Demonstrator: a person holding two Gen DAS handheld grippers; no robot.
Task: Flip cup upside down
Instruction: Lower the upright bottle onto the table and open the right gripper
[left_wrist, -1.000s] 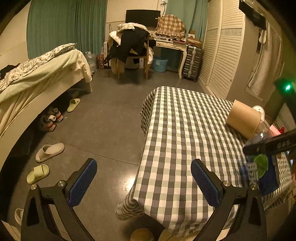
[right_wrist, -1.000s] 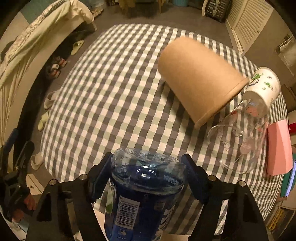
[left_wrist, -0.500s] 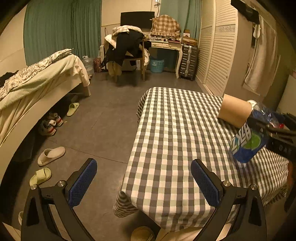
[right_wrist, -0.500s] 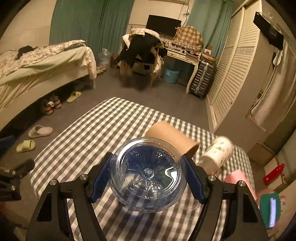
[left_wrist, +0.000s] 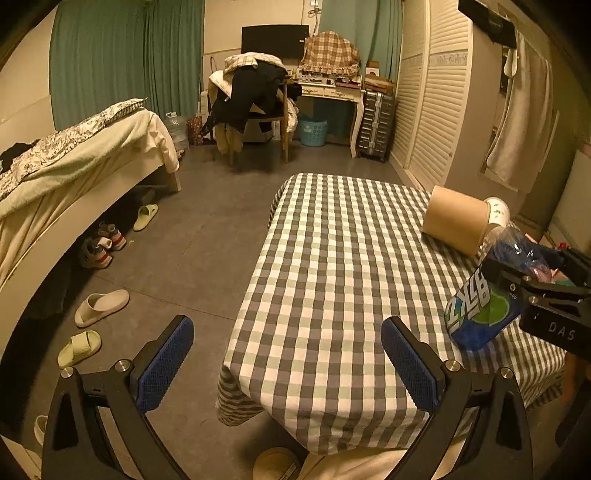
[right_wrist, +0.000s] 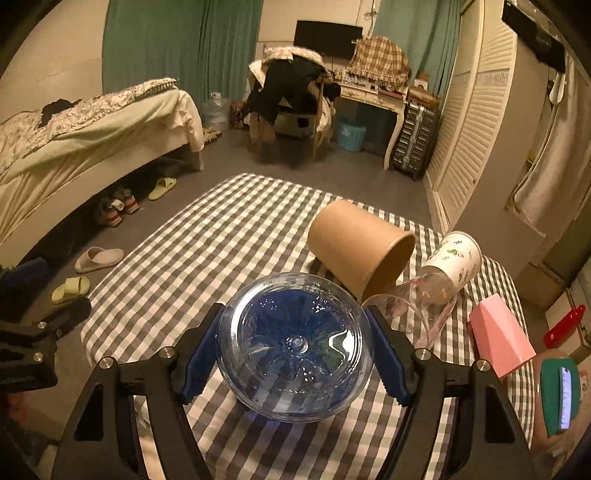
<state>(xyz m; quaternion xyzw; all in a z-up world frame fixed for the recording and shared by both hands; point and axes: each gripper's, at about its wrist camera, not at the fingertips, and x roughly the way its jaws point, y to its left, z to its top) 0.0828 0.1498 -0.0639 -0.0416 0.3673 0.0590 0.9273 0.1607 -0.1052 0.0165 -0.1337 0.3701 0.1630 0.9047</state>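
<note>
We hold the cup (right_wrist: 295, 347) in the right gripper (right_wrist: 295, 350), whose jaws are clamped on its sides. It is clear plastic with a blue label showing white letters and a green patch; in the right wrist view its ribbed round base faces us. In the left wrist view the cup (left_wrist: 480, 306) hangs tilted, clear of the checked worktop (left_wrist: 332, 277), near the worktop's right edge. We cannot tell whether anything is inside it.

The left gripper (left_wrist: 284, 354) hovers off the worktop's near left corner, jaws apart and holding nothing.

Beyond the cup, a brown paper cup (right_wrist: 354, 247) lies on its side on the worktop, mouth toward us; its inside is hard to see. Just right of it a clear glass (right_wrist: 417, 302) lies on its side, apparently nested with a white printed cup (right_wrist: 458, 254). Right of the glass sits a pink cup (right_wrist: 498, 339), narrow end up.
</note>
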